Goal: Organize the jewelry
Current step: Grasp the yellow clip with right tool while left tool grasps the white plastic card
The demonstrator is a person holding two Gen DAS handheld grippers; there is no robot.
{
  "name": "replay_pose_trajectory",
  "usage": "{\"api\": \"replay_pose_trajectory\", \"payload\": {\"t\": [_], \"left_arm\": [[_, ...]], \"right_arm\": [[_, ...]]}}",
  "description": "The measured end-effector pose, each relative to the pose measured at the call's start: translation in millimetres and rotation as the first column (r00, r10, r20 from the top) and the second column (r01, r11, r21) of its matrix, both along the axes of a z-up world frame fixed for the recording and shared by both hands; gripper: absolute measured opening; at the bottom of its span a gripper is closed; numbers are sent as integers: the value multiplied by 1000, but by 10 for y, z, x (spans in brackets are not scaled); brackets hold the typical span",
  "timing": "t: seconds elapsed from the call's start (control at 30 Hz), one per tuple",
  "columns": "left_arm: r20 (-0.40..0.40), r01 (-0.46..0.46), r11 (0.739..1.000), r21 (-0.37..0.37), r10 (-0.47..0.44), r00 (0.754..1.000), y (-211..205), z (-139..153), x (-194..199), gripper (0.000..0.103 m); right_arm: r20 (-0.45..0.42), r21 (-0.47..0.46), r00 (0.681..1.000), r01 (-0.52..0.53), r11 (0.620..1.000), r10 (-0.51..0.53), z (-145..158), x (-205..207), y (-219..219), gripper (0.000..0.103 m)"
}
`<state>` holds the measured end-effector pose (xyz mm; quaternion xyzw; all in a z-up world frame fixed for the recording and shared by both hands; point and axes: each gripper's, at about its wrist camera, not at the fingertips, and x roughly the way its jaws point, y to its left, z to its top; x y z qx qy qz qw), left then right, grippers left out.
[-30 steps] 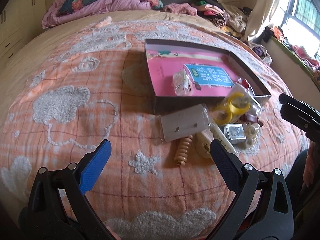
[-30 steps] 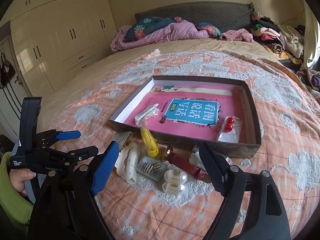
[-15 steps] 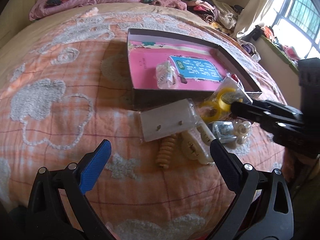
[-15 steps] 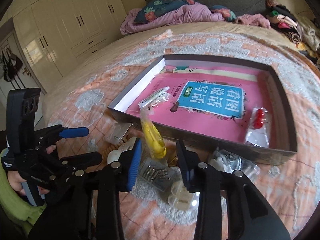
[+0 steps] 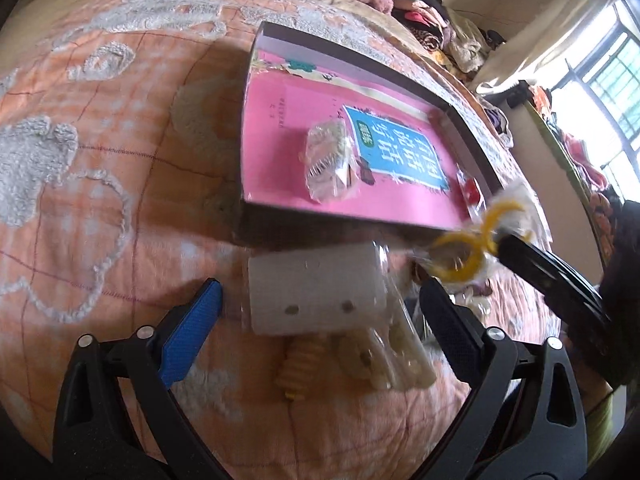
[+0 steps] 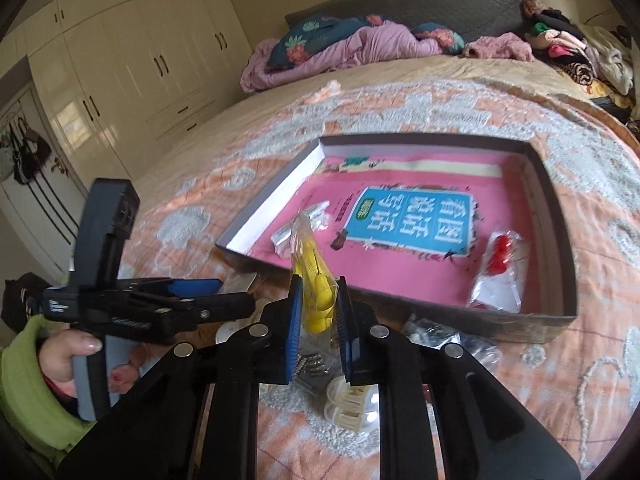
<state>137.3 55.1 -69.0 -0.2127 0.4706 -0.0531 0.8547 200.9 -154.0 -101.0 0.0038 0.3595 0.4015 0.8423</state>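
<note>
A shallow dark box (image 5: pixel 360 76) (image 6: pixel 560 240) lined with a pink book lies on the orange bedspread. Inside it are a clear packet with a pale piece (image 5: pixel 328 164) and a packet of red beads (image 6: pixel 500 264). My right gripper (image 6: pixel 318 300) (image 5: pixel 504 240) is shut on a clear bag of yellow rings (image 6: pixel 312 276) (image 5: pixel 468 252), held just above the pile in front of the box. My left gripper (image 5: pixel 320 292) (image 6: pixel 232 294) points down over a white earring card (image 5: pixel 316 304) in a clear bag. Its jaws are closing with the card between them, and the pads do not touch it.
In front of the box lie a beige spiral hair tie (image 5: pixel 298 372), cream clips (image 5: pixel 396 356), a pale claw clip (image 6: pixel 352 404) and a packet of silver pieces (image 6: pixel 312 364). Bedding and clothes are heaped at the headboard (image 6: pixel 360 44). Wardrobes (image 6: pixel 140 60) stand at the left.
My right gripper closed on the bag of yellow rings and raised it a little. My left gripper moved in and down over the white card, and its jaws narrowed slightly.
</note>
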Motion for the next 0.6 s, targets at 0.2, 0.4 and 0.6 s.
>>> {"api": "replay_pose_trajectory", "payload": {"t": [0.2,0.4,0.6], "left_arm": [[19,11,1000,28,-11,1000,-29,55,-38,59],[115,-30,998,62,23,993,79,336,-208,58],[184,-90,992,89,73,980,244,607,-178,58]], "right_arm": [[28,46,999,25,999,-26,149,-22,-148,15],[57,86,996,56,995,-61,310,-38,-292,15],[92,120,988,113,986,-124,452,-6,-476,15]]}}
